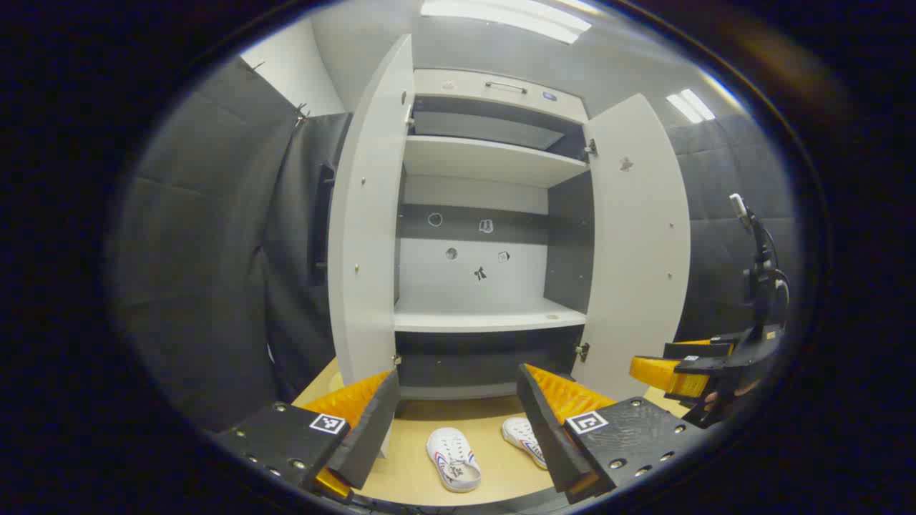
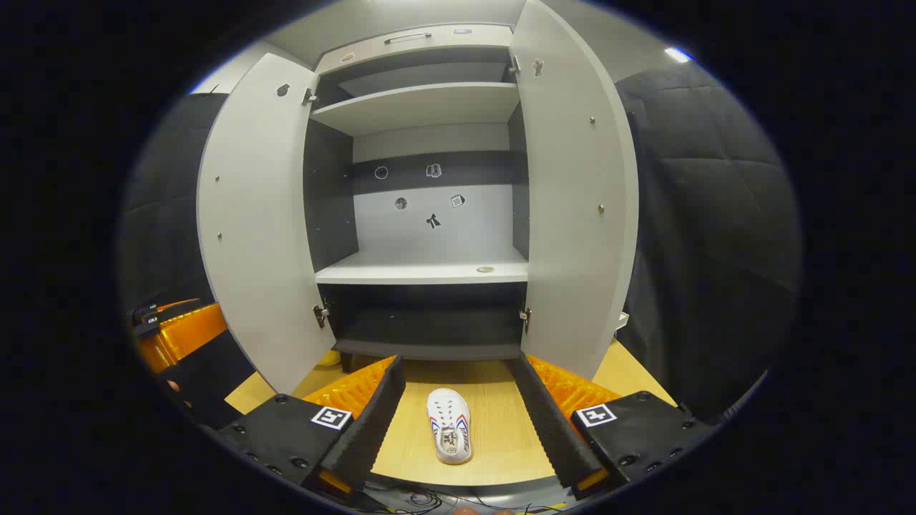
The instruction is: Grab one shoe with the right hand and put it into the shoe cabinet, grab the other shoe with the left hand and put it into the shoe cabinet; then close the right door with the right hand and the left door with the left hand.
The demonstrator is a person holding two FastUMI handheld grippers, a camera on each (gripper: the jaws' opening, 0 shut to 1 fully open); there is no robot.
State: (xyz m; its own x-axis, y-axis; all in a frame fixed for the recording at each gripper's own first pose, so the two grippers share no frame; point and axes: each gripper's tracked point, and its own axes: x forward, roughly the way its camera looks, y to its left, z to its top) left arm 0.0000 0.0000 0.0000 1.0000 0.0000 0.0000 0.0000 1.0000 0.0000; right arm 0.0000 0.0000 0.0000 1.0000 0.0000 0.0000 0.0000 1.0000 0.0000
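Two white shoes lie on the wooden floor before the open shoe cabinet. In the left gripper view one shoe sits between my fingers' line and the other shoe is partly hidden by a finger. My left gripper is open, above and short of them. The right gripper shows at the far right. In the right gripper view a shoe lies centred below my open right gripper, with the cabinet behind it. The left gripper shows at the left edge.
Both cabinet doors stand wide open: left door, right door, and in the right gripper view left door, right door. A small round object lies on the middle shelf. A stand rises at the right. Cables lie near.
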